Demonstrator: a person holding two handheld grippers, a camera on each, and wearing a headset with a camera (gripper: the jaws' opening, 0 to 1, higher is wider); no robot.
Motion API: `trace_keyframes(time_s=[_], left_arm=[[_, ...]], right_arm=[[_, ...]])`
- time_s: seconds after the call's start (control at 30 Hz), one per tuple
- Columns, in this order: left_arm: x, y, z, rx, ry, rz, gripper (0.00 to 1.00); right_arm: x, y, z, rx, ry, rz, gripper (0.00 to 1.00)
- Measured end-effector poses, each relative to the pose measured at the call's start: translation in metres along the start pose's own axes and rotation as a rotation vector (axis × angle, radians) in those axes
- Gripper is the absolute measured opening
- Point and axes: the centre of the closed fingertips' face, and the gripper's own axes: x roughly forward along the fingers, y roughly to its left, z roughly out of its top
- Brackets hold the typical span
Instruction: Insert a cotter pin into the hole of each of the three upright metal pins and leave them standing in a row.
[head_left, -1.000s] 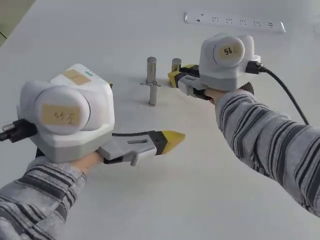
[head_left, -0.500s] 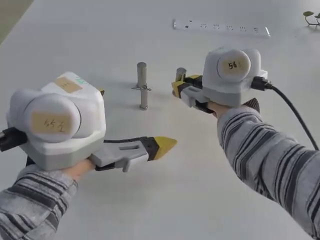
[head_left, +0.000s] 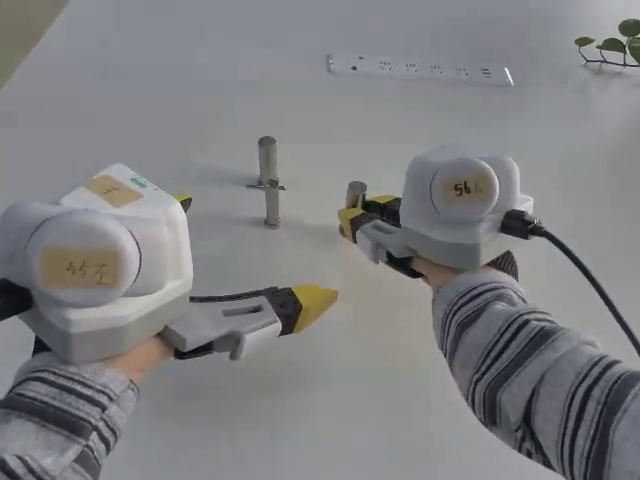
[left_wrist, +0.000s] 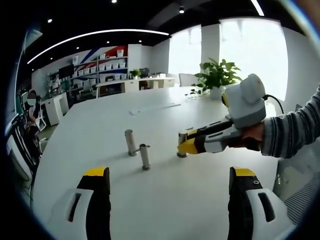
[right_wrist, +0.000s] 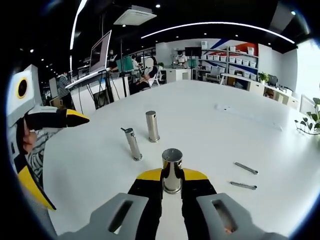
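Note:
My right gripper is shut on a short upright metal pin, which stands between its yellow jaws; whether the pin's foot touches the table is hidden. Left of it stand two more pins: a far one and a near one with a cotter pin through its top. The right gripper view has them at the far pin and the near pin. My left gripper hovers open at the near left, jaws wide apart, nothing between them.
Two loose cotter pins lie on the white table to the right of the held pin. A white power strip lies at the far edge, with plant leaves at the far right.
The head camera has shifted. My right gripper has carried its pin to the right and nearer to me, away from the two standing pins. The left gripper stays open in about the same place.

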Motion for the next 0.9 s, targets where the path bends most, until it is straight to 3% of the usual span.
trace_keyframes(time_s=[0.3,0.9], left_arm=[[-0.001,-0.001,0.001,0.001,-0.011,0.0,0.98],[0.0,-0.004,-0.001,0.002,-0.005,-0.007,0.97]], right_arm=[[-0.007,0.005,-0.014,-0.002,0.015,-0.005,0.08],[-0.012,0.008,-0.016,0.006,0.013,-0.018,0.09]])
